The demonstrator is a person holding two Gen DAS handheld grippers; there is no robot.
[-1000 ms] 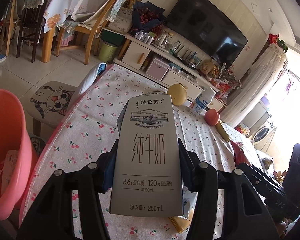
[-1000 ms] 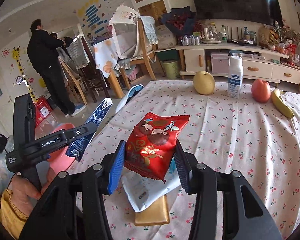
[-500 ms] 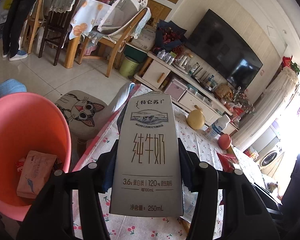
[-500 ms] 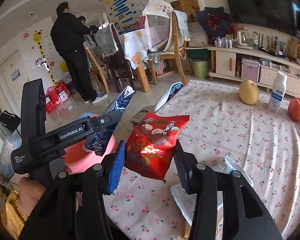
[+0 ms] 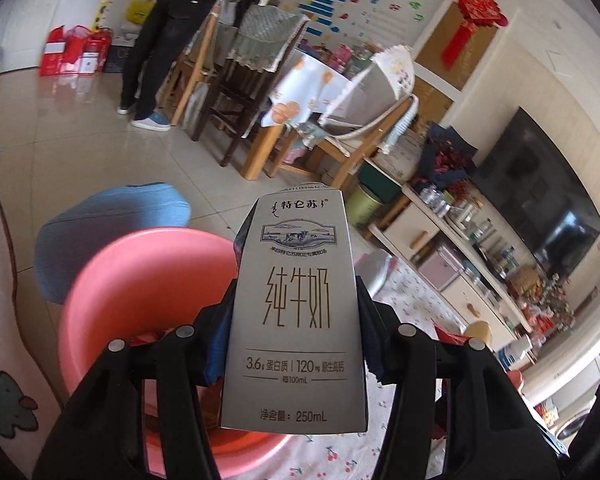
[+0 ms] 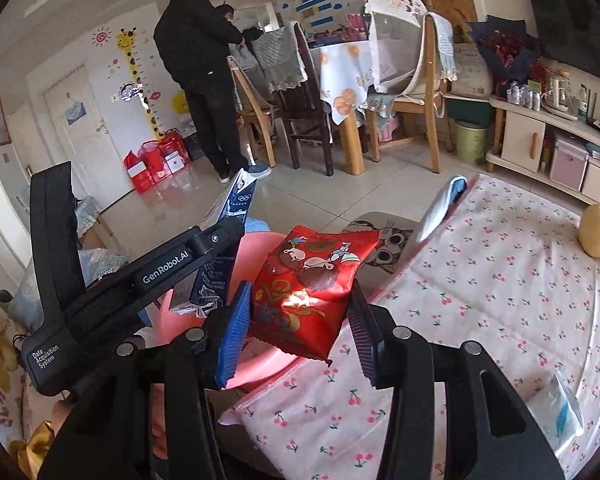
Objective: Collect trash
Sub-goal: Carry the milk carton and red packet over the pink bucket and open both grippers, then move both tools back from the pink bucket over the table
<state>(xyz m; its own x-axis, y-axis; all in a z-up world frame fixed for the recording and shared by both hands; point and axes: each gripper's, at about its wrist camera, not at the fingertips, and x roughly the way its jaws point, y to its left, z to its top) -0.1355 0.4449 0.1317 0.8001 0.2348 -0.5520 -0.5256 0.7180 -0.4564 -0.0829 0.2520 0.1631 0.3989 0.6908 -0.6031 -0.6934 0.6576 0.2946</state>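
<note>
My left gripper [image 5: 296, 344] is shut on a grey milk carton [image 5: 298, 312] and holds it upright over the pink bin [image 5: 140, 280], which has some wrappers inside. In the right wrist view the left gripper [image 6: 216, 264] and its carton [image 6: 224, 248] hang over the same bin [image 6: 260, 364]. My right gripper [image 6: 300, 320] is shut on a red snack bag [image 6: 312, 288], just above the table edge beside the bin.
The table with cherry-print cloth [image 6: 480, 300] carries a white wrapper [image 6: 556, 404] and a yellow pear [image 6: 596, 230]. A cat-face stool [image 6: 384, 240] and a blue cushion [image 5: 112, 236] stand by the bin. A person [image 6: 200, 80] stands at the dining chairs.
Both grippers have swung left, off the table and toward the pink bin. The milk carton now hangs over the bin; the red bag has reached the table edge.
</note>
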